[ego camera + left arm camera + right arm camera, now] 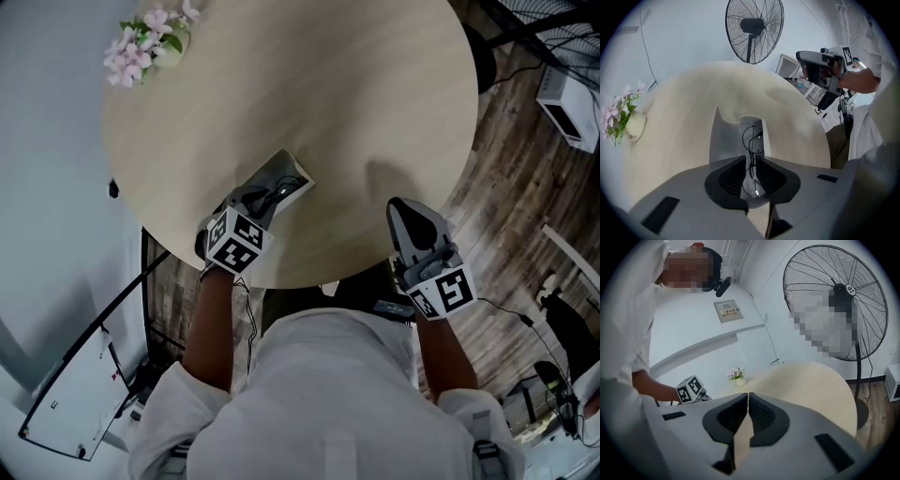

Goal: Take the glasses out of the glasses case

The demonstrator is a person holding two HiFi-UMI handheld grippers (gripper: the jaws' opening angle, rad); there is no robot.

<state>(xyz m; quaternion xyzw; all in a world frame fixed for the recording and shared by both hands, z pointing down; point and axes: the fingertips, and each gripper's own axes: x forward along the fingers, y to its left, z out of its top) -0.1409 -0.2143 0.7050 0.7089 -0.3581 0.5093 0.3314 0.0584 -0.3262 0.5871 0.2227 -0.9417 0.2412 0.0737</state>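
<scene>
My left gripper reaches forward and slightly right, angled downward, its jaws pinched on the thin wire frame of the glasses, which runs up between the pads. My left forearm is bare and stretched out straight behind it. My right gripper points forward at my right side, well apart from the left one, its jaws pressed together with nothing between them. My right forearm is bent in close to my body.
</scene>
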